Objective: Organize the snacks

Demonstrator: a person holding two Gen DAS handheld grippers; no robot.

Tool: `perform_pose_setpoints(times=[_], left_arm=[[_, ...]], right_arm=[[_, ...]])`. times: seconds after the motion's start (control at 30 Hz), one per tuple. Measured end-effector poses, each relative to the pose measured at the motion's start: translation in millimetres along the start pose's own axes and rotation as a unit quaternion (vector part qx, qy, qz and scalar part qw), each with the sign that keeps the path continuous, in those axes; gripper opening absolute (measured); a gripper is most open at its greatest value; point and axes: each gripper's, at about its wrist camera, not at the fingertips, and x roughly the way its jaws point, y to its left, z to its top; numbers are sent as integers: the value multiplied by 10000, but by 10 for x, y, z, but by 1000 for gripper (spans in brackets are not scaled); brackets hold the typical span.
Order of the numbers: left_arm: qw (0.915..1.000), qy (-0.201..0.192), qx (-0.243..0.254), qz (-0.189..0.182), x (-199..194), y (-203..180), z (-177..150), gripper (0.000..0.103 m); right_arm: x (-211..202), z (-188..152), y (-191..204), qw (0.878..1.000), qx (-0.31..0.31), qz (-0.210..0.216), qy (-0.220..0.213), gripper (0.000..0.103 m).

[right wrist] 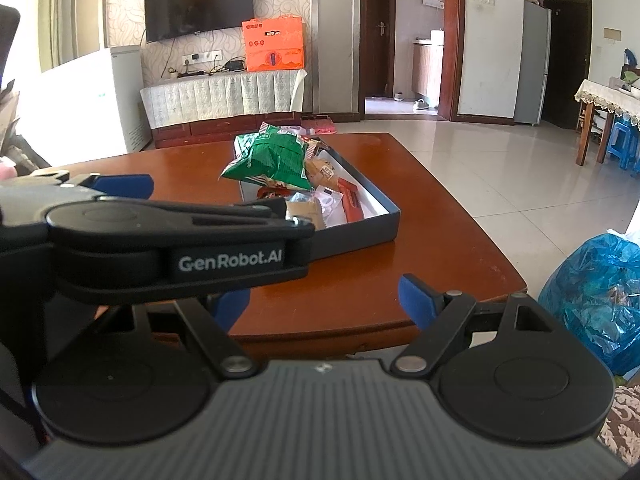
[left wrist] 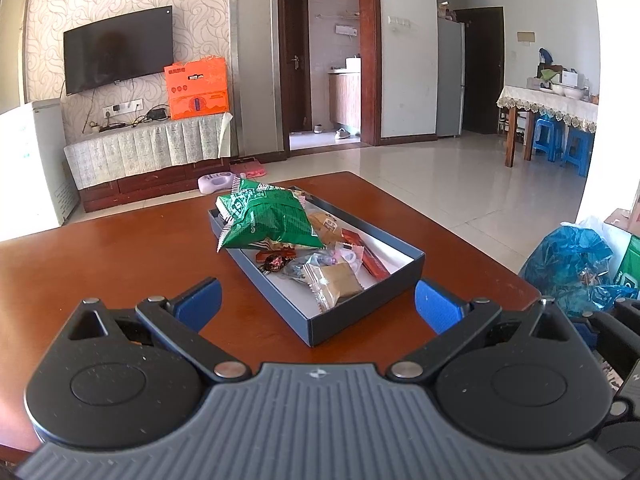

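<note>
A dark blue shallow box (left wrist: 360, 316) with a white inside sits on the brown wooden table (left wrist: 120, 264). It holds a green snack bag (left wrist: 268, 216), a brown wrapped biscuit (left wrist: 340, 280), a red bar (left wrist: 368, 256) and several small sweets. My left gripper (left wrist: 316, 304) is open and empty, just in front of the box's near corner. My right gripper (right wrist: 324, 300) is open and empty, back at the table's near edge. The box (right wrist: 360, 228) and green bag (right wrist: 272, 156) also show in the right wrist view, with the left gripper's body (right wrist: 168, 236) crossing in front.
A blue plastic bag (left wrist: 576, 264) sits off the table's right side. A TV, an orange carton (left wrist: 198, 88) and a low cabinet stand at the back wall. A white freezer (left wrist: 32, 160) is far left. A dining table with blue stools (left wrist: 560, 144) stands far right.
</note>
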Motion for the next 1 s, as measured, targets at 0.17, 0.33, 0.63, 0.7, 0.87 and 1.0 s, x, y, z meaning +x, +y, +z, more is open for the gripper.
perform_pose_setpoints(times=[0.17, 0.33, 0.63, 0.7, 0.87, 1.0], left_arm=[[10000, -53, 59, -17, 17, 7, 0, 103], [9997, -29, 233, -60, 35, 0, 1, 103], [9998, -171, 35, 12, 9, 64, 18, 103], [9998, -209, 1, 19, -6, 73, 21, 103], [9996, -253, -112, 94, -23, 106, 27, 103], [9996, -233, -153, 103, -34, 119, 31, 103]], right_arm=[[3, 3, 8, 10000, -12, 7, 25, 83], [2, -11, 7, 10000, -37, 33, 46, 83], [2, -11, -10, 9999, -38, 76, 81, 83], [-6, -10, -17, 9999, -35, 79, 79, 83], [-8, -6, -20, 9999, -48, 88, 94, 83], [-12, -11, -19, 9999, -58, 99, 106, 83]])
